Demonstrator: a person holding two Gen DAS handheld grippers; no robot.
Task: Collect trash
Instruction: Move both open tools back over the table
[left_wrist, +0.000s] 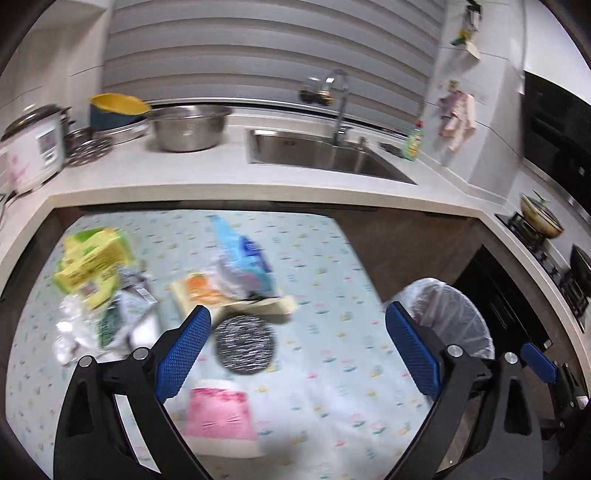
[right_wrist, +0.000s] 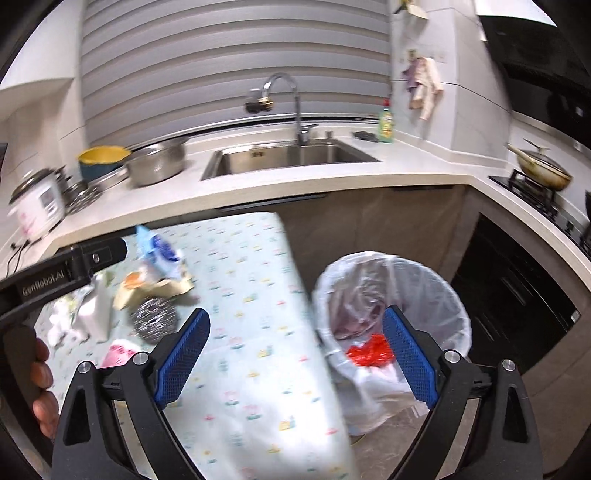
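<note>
Both our left tongs (left_wrist: 297, 350) and right tongs (right_wrist: 295, 360) stand wide with nothing between the pads. Just past them the trash waits on the patterned counter (left_wrist: 325, 266): a pink packet (left_wrist: 218, 413), a steel scourer (left_wrist: 245, 341), then what looks, through blur, like a blue wrapper (left_wrist: 243, 254) and a yellow-green carton (left_wrist: 92, 258). The lined bin (right_wrist: 406, 295) sits off the counter's right edge, so a loose pinch on a thin wrapper could let it drop to the floor short of the rim.

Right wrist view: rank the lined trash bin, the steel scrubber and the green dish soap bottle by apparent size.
1. lined trash bin
2. steel scrubber
3. green dish soap bottle, though it stands farthest back, so its true size is unsure.
</note>
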